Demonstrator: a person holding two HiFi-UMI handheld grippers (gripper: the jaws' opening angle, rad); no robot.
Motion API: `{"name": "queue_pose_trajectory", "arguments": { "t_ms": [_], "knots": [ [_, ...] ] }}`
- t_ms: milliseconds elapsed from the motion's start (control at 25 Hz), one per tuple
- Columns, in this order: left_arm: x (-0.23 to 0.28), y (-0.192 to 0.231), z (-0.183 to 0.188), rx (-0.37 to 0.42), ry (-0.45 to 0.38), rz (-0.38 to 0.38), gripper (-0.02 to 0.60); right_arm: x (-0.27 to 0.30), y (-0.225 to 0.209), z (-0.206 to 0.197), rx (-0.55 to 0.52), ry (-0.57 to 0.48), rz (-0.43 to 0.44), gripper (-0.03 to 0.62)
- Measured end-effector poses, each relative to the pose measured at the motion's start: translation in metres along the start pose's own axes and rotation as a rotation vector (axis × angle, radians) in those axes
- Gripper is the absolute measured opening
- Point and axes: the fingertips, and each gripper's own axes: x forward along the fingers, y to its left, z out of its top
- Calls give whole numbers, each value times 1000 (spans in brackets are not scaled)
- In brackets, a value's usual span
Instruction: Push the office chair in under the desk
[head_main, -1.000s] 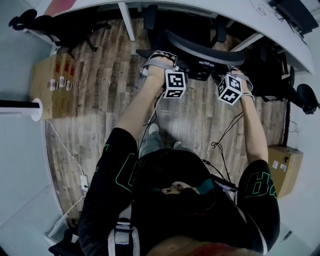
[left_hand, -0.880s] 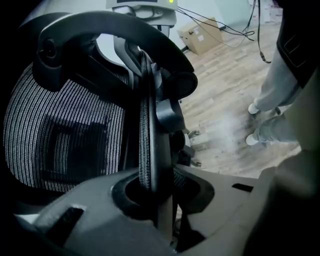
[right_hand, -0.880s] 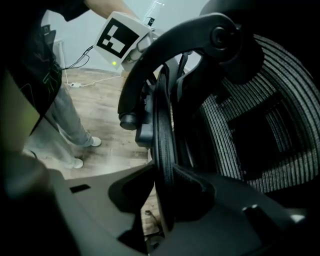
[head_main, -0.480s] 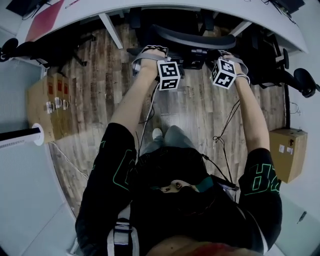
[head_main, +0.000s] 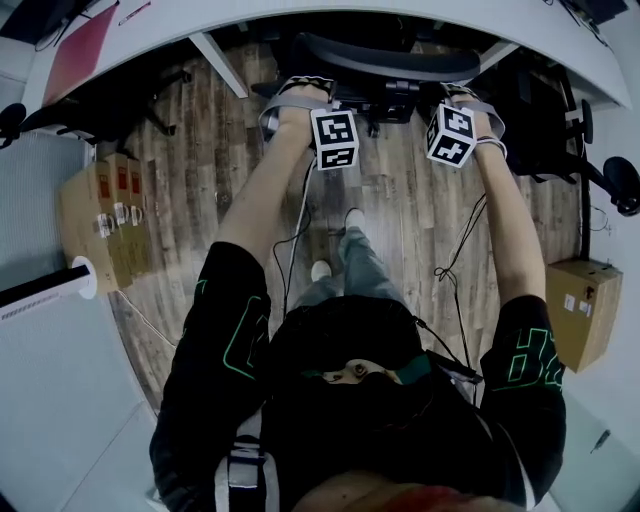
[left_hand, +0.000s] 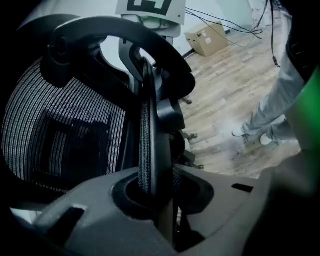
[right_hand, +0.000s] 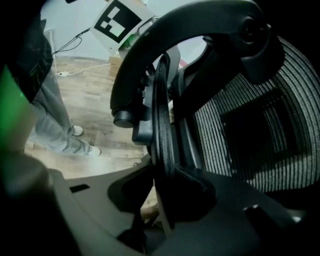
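The fingers (left_hand: 95, 220) of the left gripper (left_hand: 159, 197) are closing and pinch one side rim of the chair (left_hand: 65, 125), at its mesh back. The fingers (right_hand: 240, 215) of the right gripper (right_hand: 162, 200) are opening, a little spread, with the other side rim between them. The chair's back stands just at the front edge of the table (head_main: 550, 40). The rest of the chair is hidden under the table, above the wooden floor (head_main: 400, 230).

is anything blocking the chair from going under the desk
Nothing visible does. The chair is already partly under the desk. A desk leg stands off to its left and another chair off to its right, neither ahead of it. Farther under the desk it is too dark to tell.
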Motion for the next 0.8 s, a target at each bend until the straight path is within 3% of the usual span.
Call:
{"name": "queue_pose_trajectory", "arguments": {
  "t_ms": [800],
  "knots": [
    [123, 130, -39, -4, 66, 47, 74, 106, -154, -25, -81, 28, -76, 120]
  ]
}}
